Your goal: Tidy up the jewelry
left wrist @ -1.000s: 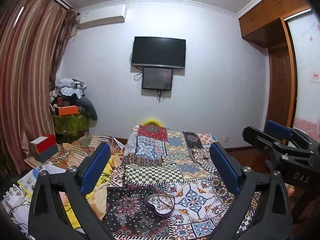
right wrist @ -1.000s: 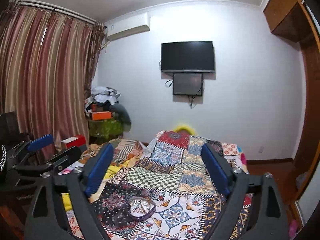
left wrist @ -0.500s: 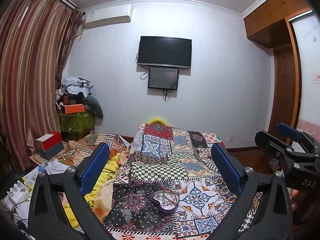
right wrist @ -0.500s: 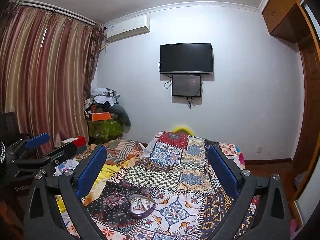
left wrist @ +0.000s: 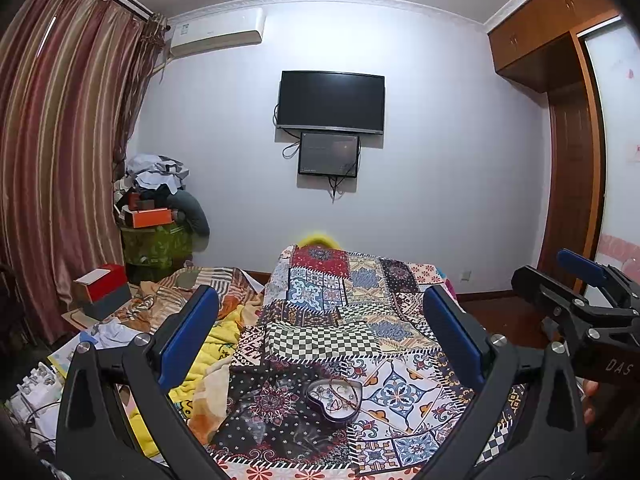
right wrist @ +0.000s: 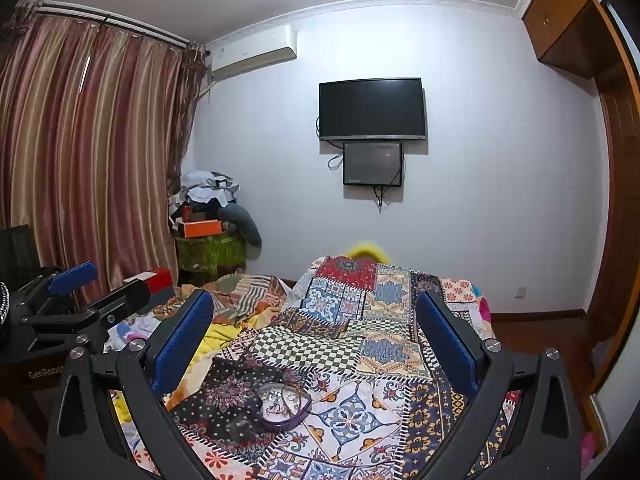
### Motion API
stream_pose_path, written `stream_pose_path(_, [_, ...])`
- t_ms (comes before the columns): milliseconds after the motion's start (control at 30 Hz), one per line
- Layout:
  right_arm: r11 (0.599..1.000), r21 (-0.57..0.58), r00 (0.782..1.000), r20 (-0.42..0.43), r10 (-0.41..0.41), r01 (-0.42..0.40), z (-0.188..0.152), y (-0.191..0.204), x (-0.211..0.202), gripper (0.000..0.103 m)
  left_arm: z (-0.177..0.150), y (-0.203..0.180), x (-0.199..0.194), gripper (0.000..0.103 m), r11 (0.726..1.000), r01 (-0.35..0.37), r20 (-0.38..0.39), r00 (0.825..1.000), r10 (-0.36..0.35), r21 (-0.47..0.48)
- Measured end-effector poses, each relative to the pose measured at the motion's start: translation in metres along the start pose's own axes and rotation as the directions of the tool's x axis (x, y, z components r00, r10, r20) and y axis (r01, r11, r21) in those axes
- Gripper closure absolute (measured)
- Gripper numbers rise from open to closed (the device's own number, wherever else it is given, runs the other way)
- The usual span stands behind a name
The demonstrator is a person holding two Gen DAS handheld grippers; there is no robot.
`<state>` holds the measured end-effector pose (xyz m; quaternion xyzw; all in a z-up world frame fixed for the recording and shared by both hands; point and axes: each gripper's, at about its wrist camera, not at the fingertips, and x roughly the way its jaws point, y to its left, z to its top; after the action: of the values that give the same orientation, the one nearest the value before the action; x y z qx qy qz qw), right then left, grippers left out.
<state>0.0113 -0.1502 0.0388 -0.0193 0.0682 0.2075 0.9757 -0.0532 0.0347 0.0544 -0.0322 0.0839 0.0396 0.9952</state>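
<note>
While I hold both wide apart, left gripper and right gripper empty, purple heart-shaped jewelry dish with trinkets lying below on patchwork bedspread.

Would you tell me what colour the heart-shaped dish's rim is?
Dark purple; the heart-shaped dish shows best in the left wrist view.
</note>
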Motion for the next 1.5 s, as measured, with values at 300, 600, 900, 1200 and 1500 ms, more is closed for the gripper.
stream_pose_path(300, [1.0,0.012,1.0,-0.019,0.003,-0.002,-0.001,-0.003,0.0,0.002,-0.001,-0.002,0.005,0.001,1.0,-0.02,-0.011,1.0,0.02,0.007])
stream_pose_path(600, [1.0,0.017,0.999,-0.031,0.004,-0.003,0.001,-0.003,0.002,0.002,-0.002,-0.001,0.008,0.001,1.0,-0.017,-0.023,1.0,0.017,0.005])
stream_pose_path(900, [1.0,0.019,0.999,-0.038,0.005,-0.005,0.001,-0.003,0.003,0.001,-0.002,-0.001,0.011,0.001,1.0,-0.01,-0.029,1.0,0.01,0.005])
stream_pose_path(1200, [1.0,0.018,0.999,-0.048,0.002,-0.001,-0.001,-0.004,0.006,0.001,-0.003,0.0,0.016,0.001,1.0,0.001,-0.044,0.999,-0.002,-0.009])
stream_pose_path(1500, [1.0,0.018,0.999,-0.053,0.002,-0.001,-0.002,-0.004,0.008,0.0,-0.004,0.004,0.018,0.001,0.999,0.017,-0.056,0.998,-0.019,-0.032])
